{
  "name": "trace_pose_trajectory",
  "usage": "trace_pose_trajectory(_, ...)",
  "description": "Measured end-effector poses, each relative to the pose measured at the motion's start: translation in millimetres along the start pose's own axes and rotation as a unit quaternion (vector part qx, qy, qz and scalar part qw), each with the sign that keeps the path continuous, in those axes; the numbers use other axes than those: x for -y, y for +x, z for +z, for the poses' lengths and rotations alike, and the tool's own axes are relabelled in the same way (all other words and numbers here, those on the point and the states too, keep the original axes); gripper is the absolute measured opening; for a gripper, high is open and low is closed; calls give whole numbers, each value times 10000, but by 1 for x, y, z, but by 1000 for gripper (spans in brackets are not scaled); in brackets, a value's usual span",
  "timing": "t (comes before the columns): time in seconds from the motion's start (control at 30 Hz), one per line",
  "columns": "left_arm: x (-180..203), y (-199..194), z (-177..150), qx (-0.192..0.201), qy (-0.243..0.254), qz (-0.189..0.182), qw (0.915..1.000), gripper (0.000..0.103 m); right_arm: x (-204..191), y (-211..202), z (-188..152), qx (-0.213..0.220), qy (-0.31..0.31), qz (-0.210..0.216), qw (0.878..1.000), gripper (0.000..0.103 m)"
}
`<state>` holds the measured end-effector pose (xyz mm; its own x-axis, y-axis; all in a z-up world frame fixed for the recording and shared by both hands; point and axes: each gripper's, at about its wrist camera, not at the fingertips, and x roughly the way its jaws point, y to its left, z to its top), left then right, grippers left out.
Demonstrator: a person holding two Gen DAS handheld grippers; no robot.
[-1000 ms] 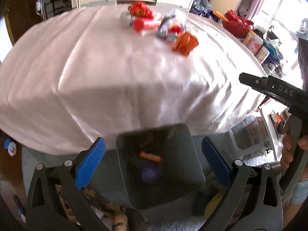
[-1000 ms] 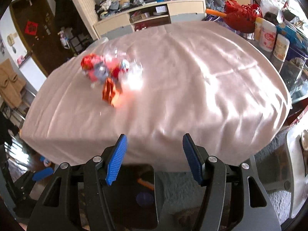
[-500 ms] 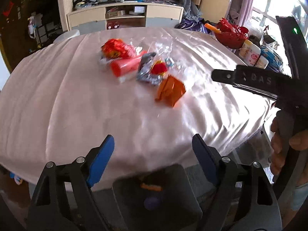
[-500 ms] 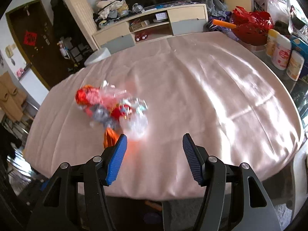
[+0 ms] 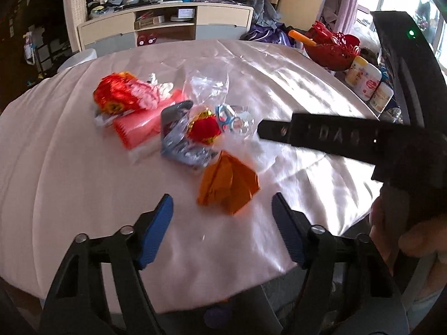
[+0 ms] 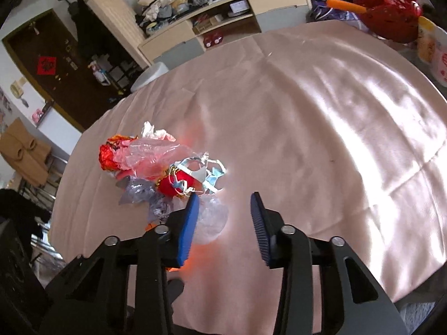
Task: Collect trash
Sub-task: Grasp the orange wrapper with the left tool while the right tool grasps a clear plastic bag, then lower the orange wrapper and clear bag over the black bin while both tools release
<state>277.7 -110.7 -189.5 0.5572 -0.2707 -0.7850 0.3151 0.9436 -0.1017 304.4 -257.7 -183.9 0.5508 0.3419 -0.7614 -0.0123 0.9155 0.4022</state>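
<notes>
The worktop is wearing a shiny pink cloth, & the trash is sitting in a little heap on its left-middle part. At the far left of the heap there's a red & gold wrapper. Next to it is lying a pink pack, then a grey-blue wrapper w/ a small red ball by it. A clear bag is lying at the far side. An orange wrapper is lying nearest, a bit apart from the rest.

The left gripper is hanging over the near edge of the worktop, just near the orange wrapper. Its blue fingers are standing wide apart & holding nothing.

The right gripper is hanging over the near side of the heap. Its fingers are open too, w/ nothing in them. A clear crumpled wrapper is lying just by the left finger; can't tell if they're touching.

A red basket & some tubs are sitting far right, off the cloth.
</notes>
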Motion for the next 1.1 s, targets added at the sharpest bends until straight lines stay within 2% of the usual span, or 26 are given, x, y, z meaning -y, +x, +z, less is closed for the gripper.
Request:
trace_pose_trajectory(0.03, -1, 3, 2, -20, 11, -48, 10000, 57, -2, 1, 0, -15, -40, 18, 10000, 32)
trace_pose_trajectory(0.1, -4, 9, 5, -88, -12, -163, 9998, 37, -5, 4, -1, -52, -101, 59, 9999, 23)
trace_pose_trajectory(0.13, -5, 11, 5, -106, -27, -199, 9997, 34, -7, 5, 0, -70, -121, 69, 9999, 17)
trace_pose_trajectory(0.3, -11, 9, 4, -101, -103, -333, 9993, 21, -13, 8, -1, -89, -203, 62, 9997, 7)
trace_pose_trajectory(0.5, -14, -15, -2, -18, -152, -224, 9996, 19, -23, -12, -2, 48, -319, 52, 9995, 5)
trace_pose_trajectory(0.77, -16, -77, -17, 237, -318, -54, 9992, 19, -43, -65, -16, 341, -519, 72, 9980, 5)
trace_pose_trajectory(0.93, -18, -107, -37, 245, -457, 87, 9986, 19, -54, -94, -39, 442, -733, -25, 9963, 5)
trace_pose_trajectory(1.1, -24, -125, -68, 133, -505, 81, 9986, 19, -61, -104, -73, 346, -944, -95, 9949, 5)
